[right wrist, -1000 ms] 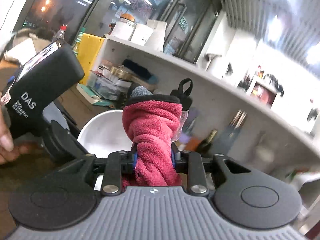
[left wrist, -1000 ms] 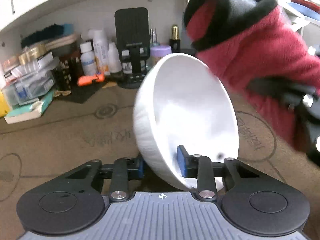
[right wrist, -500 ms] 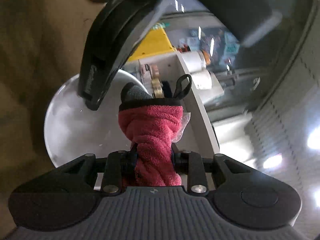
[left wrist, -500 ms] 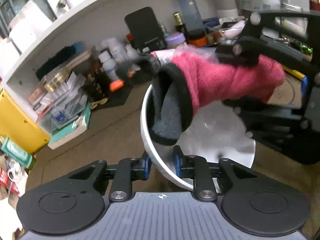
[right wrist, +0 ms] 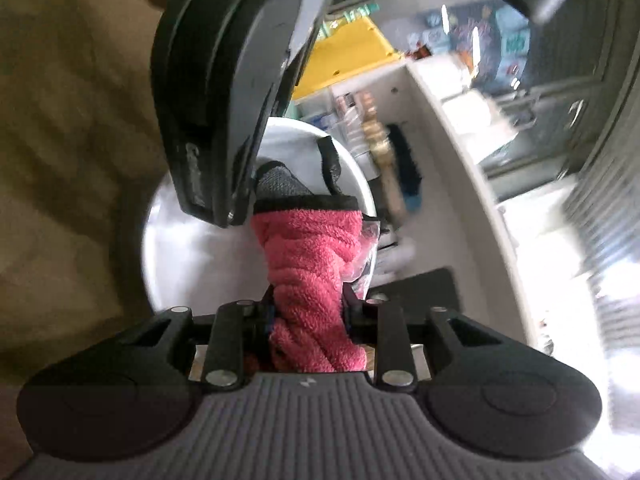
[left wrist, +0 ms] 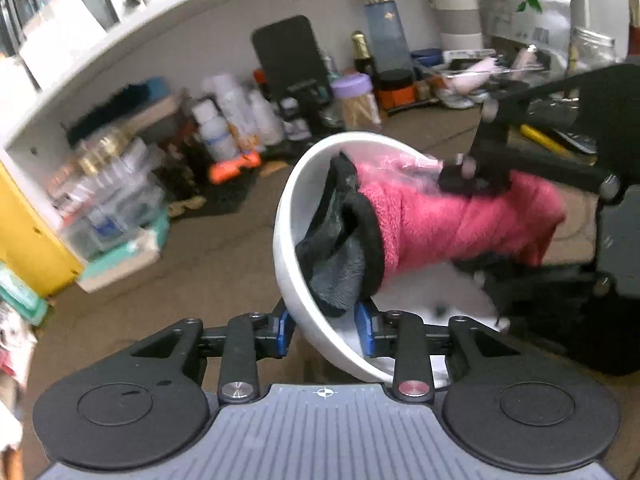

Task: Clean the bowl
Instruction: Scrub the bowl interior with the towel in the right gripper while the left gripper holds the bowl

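Observation:
A white bowl (left wrist: 294, 280) hangs tilted on its side above the table, its mouth facing right. Its lower rim sits between the blue pads (left wrist: 285, 330) of my left gripper (left wrist: 325, 330), whose jaws are opening. From the right, my right gripper (right wrist: 308, 312) is shut on a rolled pink cloth (left wrist: 440, 224) with a black-edged grey end. That grey end (left wrist: 336, 272) is pushed inside the bowl against its wall. In the right wrist view the cloth (right wrist: 308, 264) points into the bowl (right wrist: 192, 264), and the left tool's black housing (right wrist: 224, 100) hides part of the bowl.
A brown table top (left wrist: 200, 272) runs under a white shelf (left wrist: 200, 16). Along the back stand white bottles (left wrist: 224, 120), a black phone stand (left wrist: 292, 60), a purple-lidded jar (left wrist: 356, 100) and stacked clear boxes (left wrist: 108, 196). A yellow box (left wrist: 24, 240) is at far left.
The cloth has gone from above the bowl into it, its grey end now against the inner wall. The right gripper rolled and came lower. The left pads stand wider apart than before.

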`<state>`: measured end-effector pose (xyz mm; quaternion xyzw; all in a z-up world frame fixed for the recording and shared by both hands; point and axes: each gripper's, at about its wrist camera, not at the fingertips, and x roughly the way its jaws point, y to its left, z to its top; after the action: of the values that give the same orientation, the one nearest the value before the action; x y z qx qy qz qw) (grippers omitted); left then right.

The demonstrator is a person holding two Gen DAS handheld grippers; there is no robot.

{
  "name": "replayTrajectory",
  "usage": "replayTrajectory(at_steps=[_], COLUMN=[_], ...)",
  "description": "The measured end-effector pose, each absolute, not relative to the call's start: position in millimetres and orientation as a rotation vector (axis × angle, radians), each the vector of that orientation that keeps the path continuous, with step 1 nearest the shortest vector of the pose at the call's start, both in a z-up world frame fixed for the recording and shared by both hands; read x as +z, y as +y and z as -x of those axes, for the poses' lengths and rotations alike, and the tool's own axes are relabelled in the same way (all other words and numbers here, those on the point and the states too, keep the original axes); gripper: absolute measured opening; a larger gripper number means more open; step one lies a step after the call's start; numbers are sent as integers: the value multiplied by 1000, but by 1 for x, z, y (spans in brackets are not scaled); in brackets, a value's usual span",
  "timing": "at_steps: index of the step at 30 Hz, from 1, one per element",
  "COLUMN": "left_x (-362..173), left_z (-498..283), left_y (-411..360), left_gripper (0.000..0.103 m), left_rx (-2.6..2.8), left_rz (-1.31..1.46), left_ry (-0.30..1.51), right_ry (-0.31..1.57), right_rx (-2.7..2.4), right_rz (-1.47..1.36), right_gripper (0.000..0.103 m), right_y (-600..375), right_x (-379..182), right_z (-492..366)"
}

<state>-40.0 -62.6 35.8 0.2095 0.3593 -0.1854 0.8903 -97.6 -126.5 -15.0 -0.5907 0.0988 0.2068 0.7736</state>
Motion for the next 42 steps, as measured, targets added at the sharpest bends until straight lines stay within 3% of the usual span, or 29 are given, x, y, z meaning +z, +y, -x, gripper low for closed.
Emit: replayTrajectory(at_steps=[4, 6, 10, 12, 13, 16, 20, 24, 27, 29, 31, 34, 38, 42], left_x=[27, 26, 22, 20, 19, 23, 24, 24, 27, 29, 28, 26, 22, 15], left_z=[48, 48, 41, 38, 37, 36, 35, 38, 43, 42, 39, 36, 34, 31], left_y=[-75, -71, -58, -56, -58, -62, -64, -65, -63, -63, -63, -58, -51, -45], left_gripper=[40, 43, 69, 67, 57, 41, 40, 39, 42, 43, 58, 63, 66, 70], left_rx=[-323, -305, -304, -306, -307, -303, -316, -315, -324, -311, -286, -278, -286, -297], left_rz=[-412, -352, -251, -250, -260, -300, -338, -345, -343, -334, -316, -254, -155, -42], left_ry=[698, 694, 716, 721, 722, 731, 737, 738, 715, 700, 695, 698, 730, 750], right_ry=[529, 592, 730, 744, 746, 649, 476, 274, 296, 344, 419, 566, 775, 807], right_rx=[497, 536, 698, 749, 772, 753, 634, 485, 438, 437, 442, 512, 686, 731], right_rz=[896, 756, 319, 139, 50, 83, 423, 891, 965, 927, 827, 570, 43, -266], right_gripper=[34, 35, 35, 32, 31, 31, 31, 30, 31, 31, 31, 32, 32, 31], right_y=[-141, -157, -200, -223, -234, -229, -193, -146, -140, -143, -146, -166, -214, -248], right_x=[14, 20, 23, 22, 22, 39, 53, 30, 14, 7, 12, 23, 20, 1], right_z=[73, 64, 53, 47, 45, 52, 90, 112, 99, 89, 83, 68, 41, 33])
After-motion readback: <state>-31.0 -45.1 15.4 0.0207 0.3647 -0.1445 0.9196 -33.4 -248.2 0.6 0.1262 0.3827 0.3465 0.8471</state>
